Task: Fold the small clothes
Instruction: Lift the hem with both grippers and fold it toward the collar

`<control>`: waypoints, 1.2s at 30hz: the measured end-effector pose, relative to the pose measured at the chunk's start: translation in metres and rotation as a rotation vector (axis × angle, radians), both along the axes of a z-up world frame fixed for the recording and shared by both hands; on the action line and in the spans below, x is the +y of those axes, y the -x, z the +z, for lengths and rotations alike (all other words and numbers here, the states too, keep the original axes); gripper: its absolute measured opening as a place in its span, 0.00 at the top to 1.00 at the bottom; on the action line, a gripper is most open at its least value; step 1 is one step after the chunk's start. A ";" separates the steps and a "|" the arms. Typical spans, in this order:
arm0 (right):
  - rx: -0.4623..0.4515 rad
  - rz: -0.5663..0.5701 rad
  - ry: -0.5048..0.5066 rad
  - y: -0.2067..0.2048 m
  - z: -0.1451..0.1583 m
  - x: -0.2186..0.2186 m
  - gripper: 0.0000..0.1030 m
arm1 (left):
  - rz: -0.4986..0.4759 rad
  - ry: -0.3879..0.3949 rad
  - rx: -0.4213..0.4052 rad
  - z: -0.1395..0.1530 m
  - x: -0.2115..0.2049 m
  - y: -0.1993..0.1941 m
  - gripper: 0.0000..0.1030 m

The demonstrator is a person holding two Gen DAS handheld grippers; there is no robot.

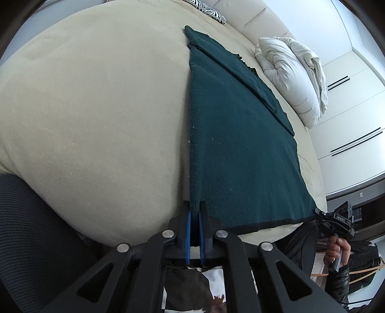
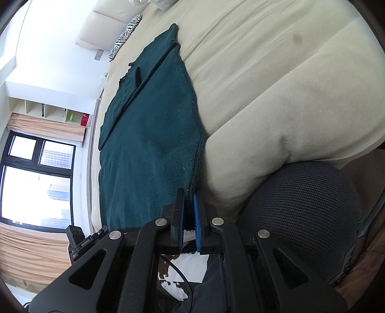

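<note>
The left gripper has its jaws closed on the near left corner of the dark green cloth, and the blue pads press on the hem from both sides. The right gripper also has its jaws closed, pinching the near right corner of the same cloth. In the left wrist view the right gripper shows at the far right end of the near hem, held by a hand in a dark sleeve.

The cloth lies flat on the beige bed cover, with its near hem along the near edge of the bed. A narrower folded layer lies on top of it along one long side, towards the far end.

Farther out, a white duvet is bundled on the bed beyond the cloth, and a zebra-striped pillow lies at the far end by the padded headboard. A dark mesh chair stands just beside the near edge of the bed.

On the wall above the window, an open shelf with several compartments holds a few small things, a green one and a red one; what they are I cannot tell.
</note>
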State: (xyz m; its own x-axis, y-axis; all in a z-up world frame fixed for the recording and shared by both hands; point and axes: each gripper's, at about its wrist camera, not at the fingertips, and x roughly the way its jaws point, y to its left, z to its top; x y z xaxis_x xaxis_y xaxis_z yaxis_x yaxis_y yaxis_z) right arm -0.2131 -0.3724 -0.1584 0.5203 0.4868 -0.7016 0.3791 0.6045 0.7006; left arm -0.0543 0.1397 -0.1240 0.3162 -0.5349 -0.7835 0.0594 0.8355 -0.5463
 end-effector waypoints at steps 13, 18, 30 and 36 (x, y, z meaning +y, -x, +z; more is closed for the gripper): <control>-0.151 0.017 -0.043 -0.009 0.049 0.012 0.95 | 0.028 0.242 -0.091 0.052 0.011 -0.003 0.94; -0.250 0.016 -0.068 -0.031 0.081 0.021 0.95 | 0.060 0.381 -0.121 0.072 0.015 -0.025 0.94; -0.358 -0.054 -0.051 -0.145 0.121 0.005 0.95 | 0.154 0.490 -0.179 0.104 0.021 -0.134 0.94; -0.352 -0.104 -0.043 -0.223 0.114 -0.017 0.95 | 0.193 0.491 -0.165 0.100 0.011 -0.212 0.94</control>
State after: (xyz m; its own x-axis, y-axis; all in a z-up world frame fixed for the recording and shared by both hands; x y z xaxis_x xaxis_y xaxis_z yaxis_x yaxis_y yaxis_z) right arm 0.0098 -0.3895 -0.0447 0.7742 0.4438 -0.4512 0.1683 0.5429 0.8228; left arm 0.1579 0.1509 -0.0238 0.5422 -0.7450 -0.3886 0.0483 0.4893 -0.8708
